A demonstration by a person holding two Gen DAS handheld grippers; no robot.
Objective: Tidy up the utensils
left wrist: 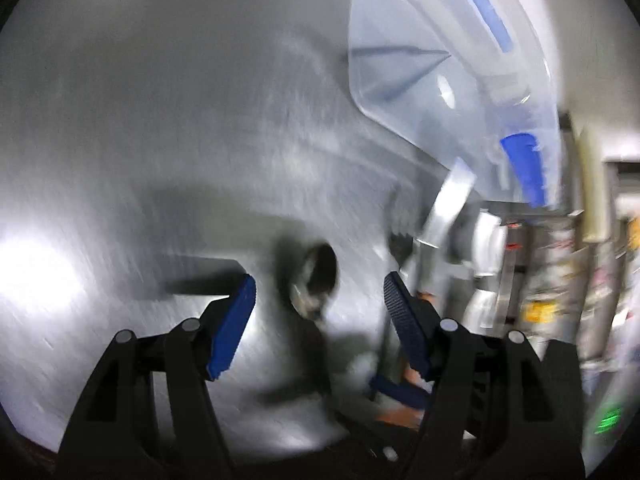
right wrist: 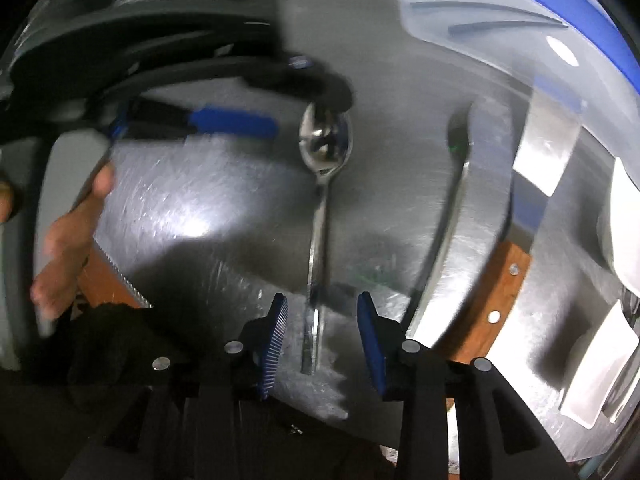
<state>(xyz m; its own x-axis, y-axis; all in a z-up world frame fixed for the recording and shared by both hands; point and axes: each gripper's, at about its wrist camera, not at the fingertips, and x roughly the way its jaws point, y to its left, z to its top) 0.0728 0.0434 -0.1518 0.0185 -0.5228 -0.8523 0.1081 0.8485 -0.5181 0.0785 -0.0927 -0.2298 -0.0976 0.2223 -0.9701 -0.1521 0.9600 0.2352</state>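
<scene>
A steel spoon (right wrist: 320,184) lies on the metal table (right wrist: 192,200), bowl far, handle end between the open pads of my right gripper (right wrist: 322,320). The left gripper (right wrist: 240,120) shows in the right wrist view above the spoon bowl. In the left wrist view my left gripper (left wrist: 320,292) is open over the blurred spoon bowl (left wrist: 316,280). A fork (right wrist: 452,200) lies right of the spoon. A knife with a wooden handle (right wrist: 500,292) and wide blade (right wrist: 544,152) lies further right. A clear plastic bin (right wrist: 500,28) with blue trim stands beyond.
The clear bin (left wrist: 432,72) stands at the upper right of the left wrist view, with the knife blade (left wrist: 448,208) below it. White dishes (right wrist: 600,368) lie at the right edge. A serrated tool with a brown handle (right wrist: 116,280) is at the left by a hand.
</scene>
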